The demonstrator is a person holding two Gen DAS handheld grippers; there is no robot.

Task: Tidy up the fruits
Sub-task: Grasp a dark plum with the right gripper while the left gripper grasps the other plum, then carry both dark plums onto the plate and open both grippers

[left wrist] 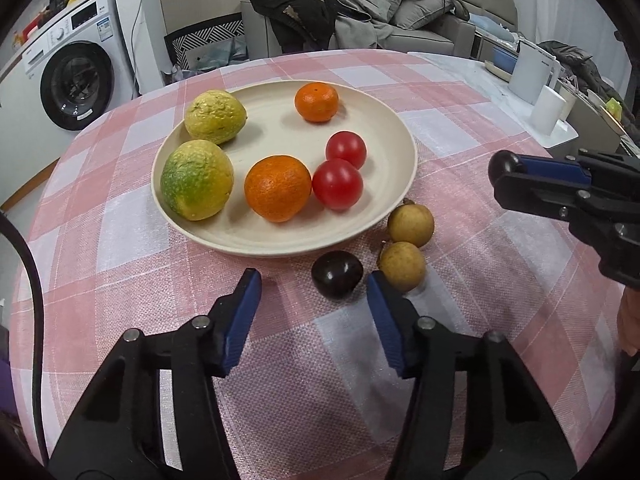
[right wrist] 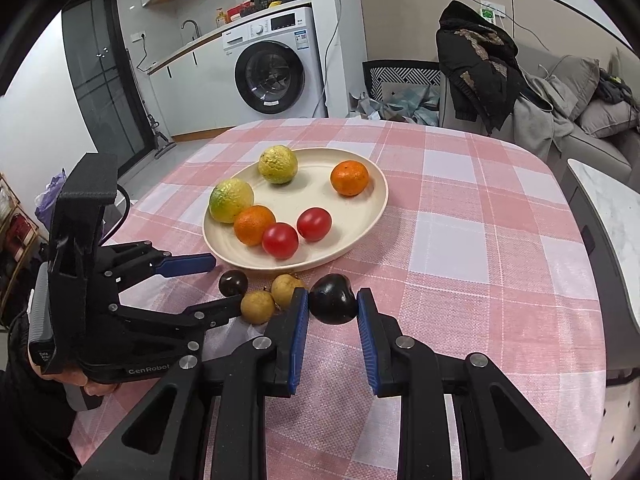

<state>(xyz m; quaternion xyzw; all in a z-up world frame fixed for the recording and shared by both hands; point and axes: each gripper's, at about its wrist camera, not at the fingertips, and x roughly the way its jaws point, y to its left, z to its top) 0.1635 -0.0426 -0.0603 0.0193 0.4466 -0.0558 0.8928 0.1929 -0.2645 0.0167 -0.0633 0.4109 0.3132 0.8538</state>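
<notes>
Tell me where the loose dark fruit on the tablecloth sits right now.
In the left wrist view the dark fruit lies on the tablecloth just below the plate, left of the two brown fruits.

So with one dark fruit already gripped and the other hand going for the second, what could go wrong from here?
1. The left gripper is not centred on the dark fruit on the cloth: its right finger sits by a tan fruit and could knock it rolling.
2. The right gripper pinches its round dark fruit near the fingertips; it might slip out.
3. The plate is crowded; a dropped fruit could nudge the tomatoes.
</notes>
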